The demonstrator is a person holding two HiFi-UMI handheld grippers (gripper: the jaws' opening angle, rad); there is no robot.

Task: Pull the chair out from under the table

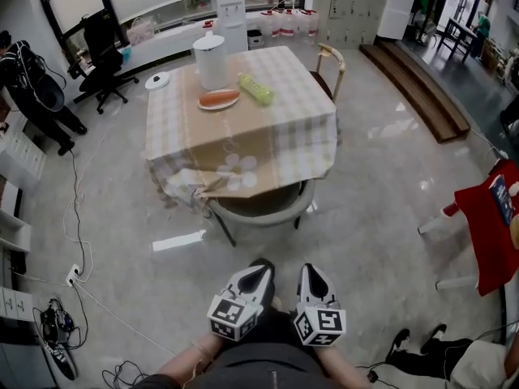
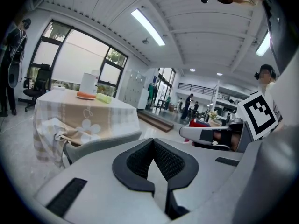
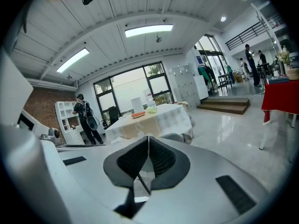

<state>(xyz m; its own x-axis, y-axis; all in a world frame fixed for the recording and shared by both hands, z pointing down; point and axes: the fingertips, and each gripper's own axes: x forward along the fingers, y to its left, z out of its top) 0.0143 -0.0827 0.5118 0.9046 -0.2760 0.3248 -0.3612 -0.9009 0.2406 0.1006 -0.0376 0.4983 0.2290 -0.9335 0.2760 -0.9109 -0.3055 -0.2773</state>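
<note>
While the chair [image 1: 263, 209] sat tucked under the desk [image 1: 288, 83], your left gripper [image 1: 259, 270] and right gripper [image 1: 311, 274] kept fingers shut, empty, well short of it; arriving closed risked no grip, and the hanging cloth [image 1: 185, 186] might snag.

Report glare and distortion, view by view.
Head view: a bright reflection on the glossy floor beside the chair. Left gripper view: fisheye bows the ceiling; the window is washed out. Right gripper view: dark vignetted corners, and the light strip curves.
</note>
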